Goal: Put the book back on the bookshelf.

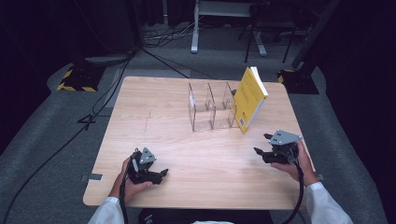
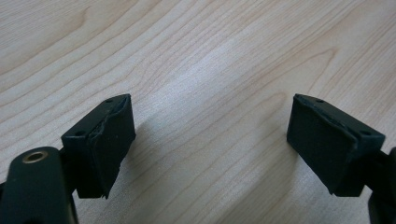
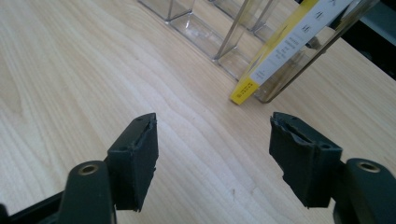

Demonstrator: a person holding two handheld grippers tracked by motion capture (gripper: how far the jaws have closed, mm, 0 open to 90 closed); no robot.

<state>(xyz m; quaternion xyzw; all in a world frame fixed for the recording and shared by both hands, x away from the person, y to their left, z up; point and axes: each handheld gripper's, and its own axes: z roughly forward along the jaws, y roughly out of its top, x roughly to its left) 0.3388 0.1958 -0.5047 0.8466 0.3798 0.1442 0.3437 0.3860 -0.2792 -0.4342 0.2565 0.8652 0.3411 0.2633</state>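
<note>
A yellow book (image 1: 250, 98) stands tilted in the right-hand slot of a clear acrylic rack (image 1: 205, 109) on the far middle of the wooden table (image 1: 154, 126). In the right gripper view the book's yellow and white spine (image 3: 289, 51) leans against the rack (image 3: 205, 32) ahead of the jaws. My right gripper (image 1: 262, 143) is held near the table's right side, in front of the book, open with bare wood between its jaws (image 3: 215, 149). Near the front left my left gripper (image 1: 163, 173) rests low over the table, open, nothing between its jaws (image 2: 210, 135).
The rack's two left slots hold nothing. Beyond the table, cables (image 1: 107, 98) run over grey carpet, black bases with yellow-black striped edges (image 1: 77, 79) stand at the far corners, and a white stand leg (image 1: 195, 32) rises behind. Bare wood lies between the grippers.
</note>
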